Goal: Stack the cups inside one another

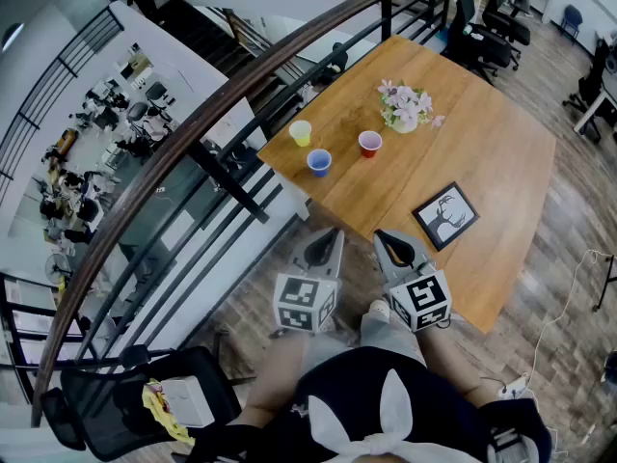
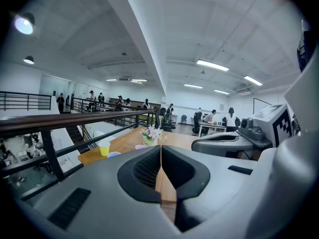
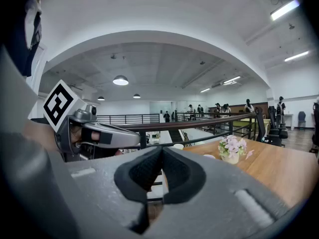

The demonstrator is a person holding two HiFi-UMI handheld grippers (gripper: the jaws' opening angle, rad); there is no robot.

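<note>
Three small cups stand apart on the wooden table: a yellow cup near the far left corner, a blue cup nearer me, and a red cup to their right. In the left gripper view the yellow cup shows far ahead. My left gripper and right gripper hover side by side off the table's near edge, both shut and holding nothing, well short of the cups. The right gripper faces the railing.
A pot of pink flowers stands behind the red cup. A framed picture lies near the table's front edge. A dark railing runs along the table's left side, with an open drop beyond. Office chairs stand at the far end.
</note>
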